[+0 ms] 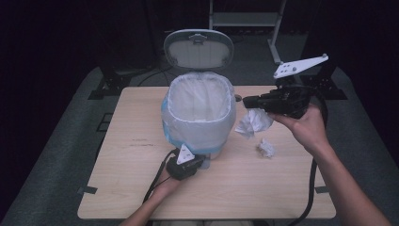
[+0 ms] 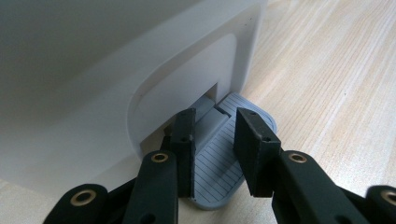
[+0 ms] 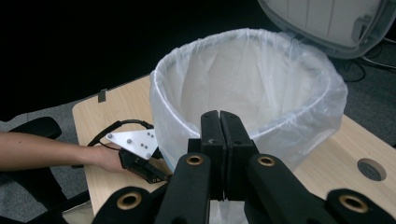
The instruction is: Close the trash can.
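White crumpled tissue [image 1: 253,123] hangs pinched above table, just right of open, bag-lined pedal bin [image 1: 199,113]; second wad [image 1: 266,148] lies nearby.

So the count: one pedal bin [image 1: 199,110] on the table [image 1: 117,188], with one clear liner bag [image 1: 197,96] in it, one lid [image 1: 198,48] flipped up and one grey foot pedal [image 2: 219,172] at its base. Two crumpled paper wads: one hanging from a gripper [image 1: 254,121], one lying loose toward the table's right edge [image 1: 266,148]. Two handheld grippers, left [image 1: 200,162] and right [image 1: 249,100].
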Tool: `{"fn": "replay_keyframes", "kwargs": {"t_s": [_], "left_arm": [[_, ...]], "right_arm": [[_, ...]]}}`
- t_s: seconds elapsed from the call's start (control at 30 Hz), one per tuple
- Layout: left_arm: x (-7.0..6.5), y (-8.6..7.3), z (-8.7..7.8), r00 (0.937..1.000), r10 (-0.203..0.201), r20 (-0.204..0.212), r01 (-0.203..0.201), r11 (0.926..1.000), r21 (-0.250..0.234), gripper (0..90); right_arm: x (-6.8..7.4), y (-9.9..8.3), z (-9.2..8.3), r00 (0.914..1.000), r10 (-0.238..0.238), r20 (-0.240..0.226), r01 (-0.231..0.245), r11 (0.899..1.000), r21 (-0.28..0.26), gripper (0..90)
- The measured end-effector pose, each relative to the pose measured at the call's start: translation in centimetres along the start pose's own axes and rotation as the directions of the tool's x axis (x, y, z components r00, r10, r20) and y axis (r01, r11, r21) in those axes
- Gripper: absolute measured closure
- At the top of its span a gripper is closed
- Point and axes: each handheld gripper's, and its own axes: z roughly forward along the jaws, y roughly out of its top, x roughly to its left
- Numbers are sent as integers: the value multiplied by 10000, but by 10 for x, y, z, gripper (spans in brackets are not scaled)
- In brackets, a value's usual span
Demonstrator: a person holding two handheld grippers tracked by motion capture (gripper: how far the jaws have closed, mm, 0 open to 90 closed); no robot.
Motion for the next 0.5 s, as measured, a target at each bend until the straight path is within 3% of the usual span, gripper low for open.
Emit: {"fn": "replay_keyframes", "kwargs": {"t_s": [0.5], "left_arm": [[0, 0, 0, 10000, -3, -6, 3, 10000, -31, 691]], "right_arm": [[5, 50, 0, 9992, -340, 200, 339, 9994, 84, 888]]}}
